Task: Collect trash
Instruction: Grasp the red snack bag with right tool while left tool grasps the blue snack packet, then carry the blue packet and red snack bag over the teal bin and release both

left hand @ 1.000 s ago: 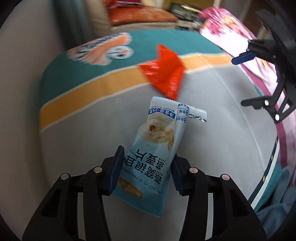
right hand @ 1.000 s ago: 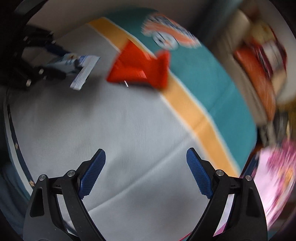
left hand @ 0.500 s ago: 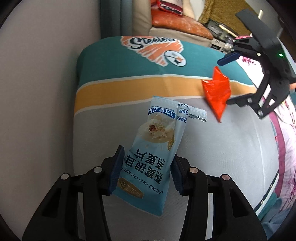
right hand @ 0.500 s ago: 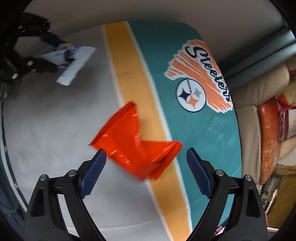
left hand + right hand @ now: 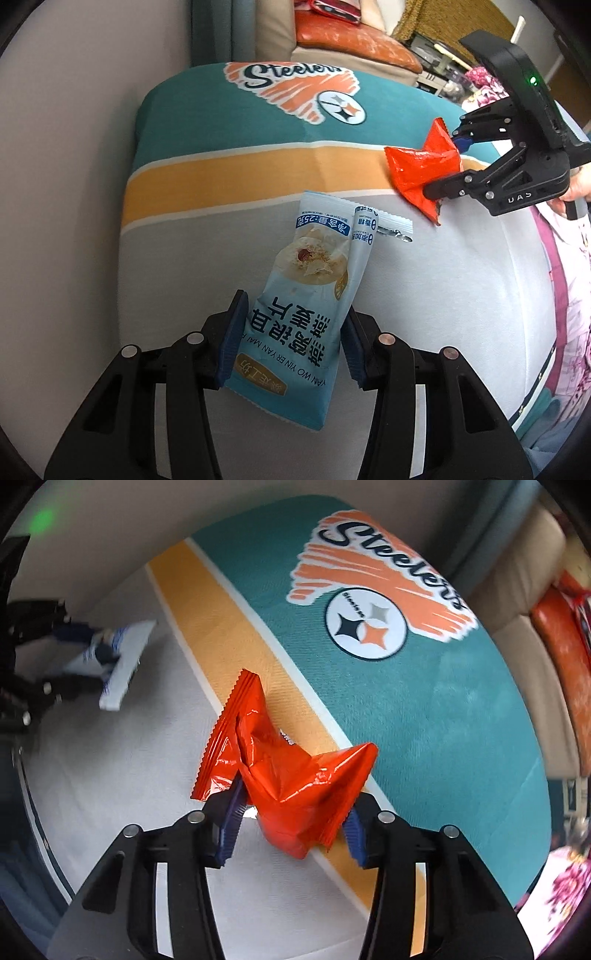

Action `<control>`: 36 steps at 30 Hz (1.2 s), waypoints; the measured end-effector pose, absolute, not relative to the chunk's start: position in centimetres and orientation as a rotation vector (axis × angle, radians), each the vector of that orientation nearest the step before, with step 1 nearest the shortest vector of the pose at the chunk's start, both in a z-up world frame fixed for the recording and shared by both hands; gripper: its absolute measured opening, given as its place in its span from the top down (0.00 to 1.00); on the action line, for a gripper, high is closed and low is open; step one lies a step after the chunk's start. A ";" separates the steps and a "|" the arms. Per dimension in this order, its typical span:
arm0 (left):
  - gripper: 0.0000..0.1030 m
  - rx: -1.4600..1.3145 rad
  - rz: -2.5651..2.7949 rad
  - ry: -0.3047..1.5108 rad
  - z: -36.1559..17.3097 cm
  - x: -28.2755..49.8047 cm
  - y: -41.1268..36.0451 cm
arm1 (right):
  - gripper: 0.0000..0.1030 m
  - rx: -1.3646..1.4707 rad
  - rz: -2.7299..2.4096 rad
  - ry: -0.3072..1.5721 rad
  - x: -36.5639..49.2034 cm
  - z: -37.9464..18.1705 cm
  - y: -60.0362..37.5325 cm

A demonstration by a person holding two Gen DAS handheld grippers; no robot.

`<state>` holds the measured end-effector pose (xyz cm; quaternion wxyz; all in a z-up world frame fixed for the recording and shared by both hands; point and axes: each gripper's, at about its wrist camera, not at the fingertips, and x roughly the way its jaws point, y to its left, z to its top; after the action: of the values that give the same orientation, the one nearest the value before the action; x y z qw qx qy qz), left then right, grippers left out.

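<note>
My left gripper (image 5: 293,338) is shut on a light blue snack wrapper (image 5: 314,291) with Chinese print and holds it over the grey part of a Steelers blanket (image 5: 221,173). My right gripper (image 5: 291,818) is shut on a crumpled red wrapper (image 5: 291,775) at the blanket's orange stripe. The right gripper (image 5: 448,168) and the red wrapper (image 5: 421,170) also show in the left wrist view at the upper right. The left gripper and the blue wrapper (image 5: 122,661) show in the right wrist view at the left.
The blanket (image 5: 424,709) covers a rounded surface with a grey wall on the left. A beige seat with an orange cushion (image 5: 351,40) stands behind. A pink floral fabric (image 5: 561,266) lies along the right edge.
My right gripper has moved in on the red wrapper and closed on it. The left gripper keeps hold of the blue wrapper and has shifted its view toward the Steelers logo.
</note>
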<state>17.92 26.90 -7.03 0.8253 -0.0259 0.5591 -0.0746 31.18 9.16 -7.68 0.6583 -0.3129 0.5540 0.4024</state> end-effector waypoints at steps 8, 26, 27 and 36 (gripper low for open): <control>0.52 -0.018 -0.175 1.179 -6.5 17.3 23.7 | 0.63 -0.643 0.776 1.242 28.2 -5.7 3.5; 0.52 0.153 -0.349 1.108 -2.3 12.4 6.8 | 0.64 -0.221 0.478 1.223 14.0 -2.0 -15.5; 0.52 0.158 -0.364 1.106 -2.2 12.3 5.7 | 0.64 -0.205 0.468 1.218 13.4 -2.0 -16.4; 0.52 0.239 -0.468 1.117 -2.5 10.6 -5.1 | 0.64 -0.040 0.317 1.166 7.7 -1.6 -27.9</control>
<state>10.64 -5.14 -2.49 0.8154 0.1120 0.5239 -0.2196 7.67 -27.95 -1.64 0.8229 -0.0187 0.5480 0.1488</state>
